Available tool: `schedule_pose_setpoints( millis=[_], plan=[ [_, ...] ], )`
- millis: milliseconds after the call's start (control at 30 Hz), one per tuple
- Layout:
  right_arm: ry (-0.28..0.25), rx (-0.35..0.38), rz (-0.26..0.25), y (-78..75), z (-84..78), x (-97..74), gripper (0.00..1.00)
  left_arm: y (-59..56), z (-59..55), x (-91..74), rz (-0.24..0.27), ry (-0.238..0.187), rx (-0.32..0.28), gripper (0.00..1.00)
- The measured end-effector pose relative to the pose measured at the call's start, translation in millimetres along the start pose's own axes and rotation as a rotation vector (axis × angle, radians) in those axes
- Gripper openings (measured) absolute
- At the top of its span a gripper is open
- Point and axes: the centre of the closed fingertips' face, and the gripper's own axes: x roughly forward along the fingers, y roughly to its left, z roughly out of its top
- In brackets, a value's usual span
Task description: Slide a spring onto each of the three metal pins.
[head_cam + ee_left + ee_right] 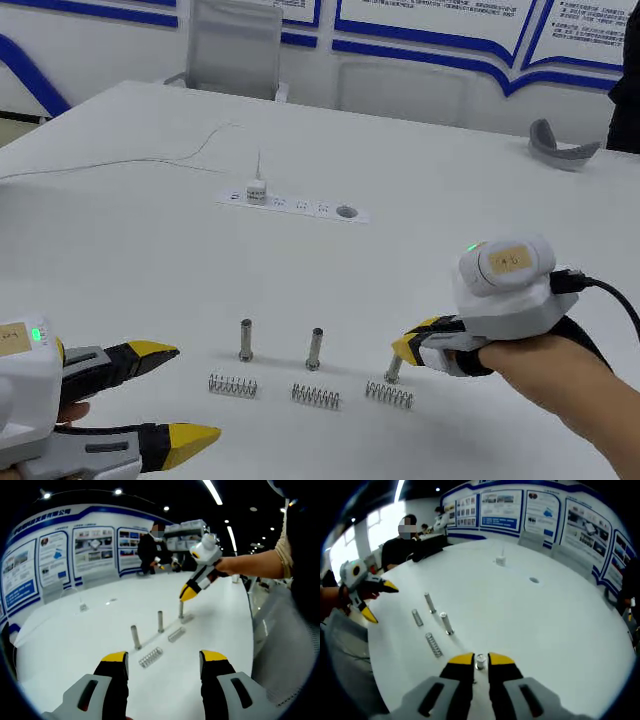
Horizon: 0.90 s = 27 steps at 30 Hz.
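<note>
The left gripper (178, 393) hovers nearest, low over the white counter (120, 250), its jaws spread wide and holding nothing. Just beyond it three springs lie on their sides in a row: the left spring (232, 385), the middle spring (315, 396) and the right spring (389, 394). Each lies just in front of its own upright pin: the left pin (246, 340), the middle pin (315, 348) and the right pin (393, 372). All three pins are bare, so no spring is on yet. The right gripper (408, 350) is at the right pin, and in its own view the jaws look pinched on the pin's top, though the contact is hard to confirm. The springs are probably light, thin coils that roll and squash easily, so a gentle pinch across the middle, leaving an open end free, should suit. Farther back lies a power strip (300, 205).
</note>
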Motion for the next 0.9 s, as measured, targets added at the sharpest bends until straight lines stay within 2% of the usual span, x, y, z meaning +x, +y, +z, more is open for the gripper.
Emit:
schedule_pose_setpoints(
  millis=[233, 467, 633, 900],
  plan=[
    [0.008, -0.005, 0.009, 3.7, -16.0, -6.0, 0.12, -2.3, -1.4, 4.2, -0.018, 0.005, 0.002, 0.58],
    [0.034, -0.016, 0.055, 12.6, -35.8, -2.8, 0.12, -3.7, -1.2, 8.0, -0.035, 0.008, 0.006, 0.58],
    [0.058, -0.065, 0.102, 20.2, -43.7, 3.8, 0.12, -4.2, -2.0, 9.2, -0.043, 0.014, 0.008, 0.58],
    [0.102, -0.141, 0.137, 22.2, -49.7, 13.9, 0.12, -3.4, -2.4, 8.8, -0.043, 0.021, 0.009, 0.58]
  ],
)
